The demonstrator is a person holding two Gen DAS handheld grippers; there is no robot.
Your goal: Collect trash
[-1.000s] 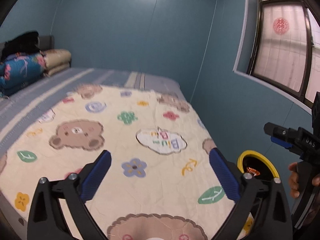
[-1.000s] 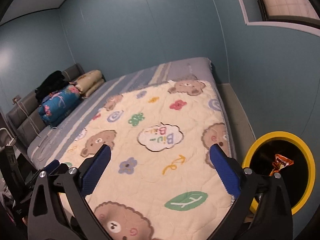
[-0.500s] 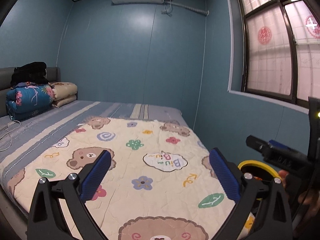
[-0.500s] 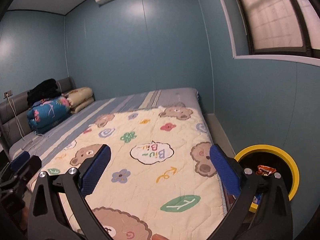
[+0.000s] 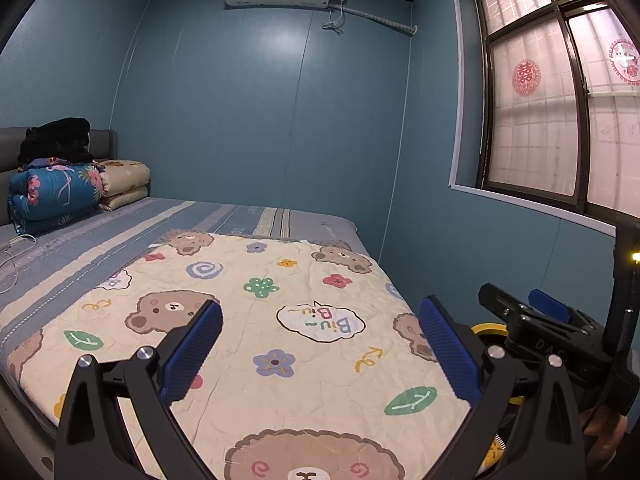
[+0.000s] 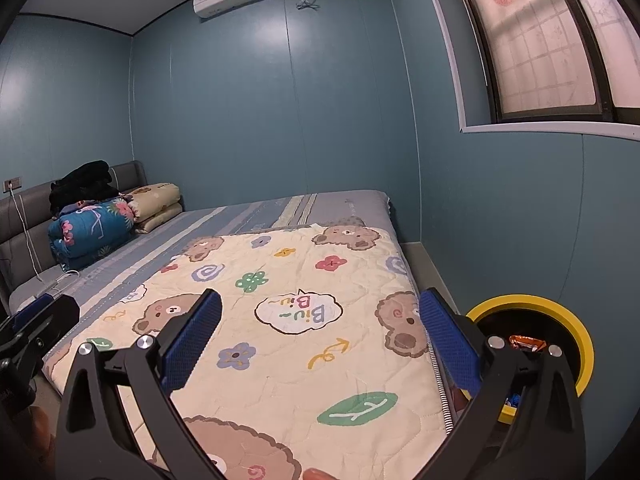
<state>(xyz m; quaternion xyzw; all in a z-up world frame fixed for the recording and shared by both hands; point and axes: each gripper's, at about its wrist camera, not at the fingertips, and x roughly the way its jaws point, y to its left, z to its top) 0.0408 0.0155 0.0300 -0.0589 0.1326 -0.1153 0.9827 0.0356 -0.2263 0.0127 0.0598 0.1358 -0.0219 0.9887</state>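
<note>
Both claws hang above the near end of the bed [image 5: 248, 216], each with its blue-padded jaws spread wide apart and nothing between them. The left claw [image 5: 320, 344] sits over the cream bear-print quilt [image 5: 280, 320] that covers the bed's near right part. The right claw [image 6: 320, 340] is above the quilt's right edge, next to the gap between bed and wall.

In that gap, beside the bed's right edge near its near corner, stands a yellow-rimmed trash bin [image 6: 576, 320] with a dark inside. An orange wrapper [image 6: 526, 344] lies in it, and a small blue scrap [image 6: 514, 398] shows lower down behind the claw's right finger; what that scrap is cannot be told. From the left wrist view only a sliver of the bin's rim shows past the right claw's body.

At the bed's far left corner, against the grey headboard [image 6: 24, 208], a folded blue floral duvet [image 6: 92, 228] and a folded cream one [image 6: 158, 204] are stacked side by side, with dark clothing [image 6: 84, 186] on top. A white cable [image 5: 12, 256] trails over the striped sheet at the left edge.
</note>
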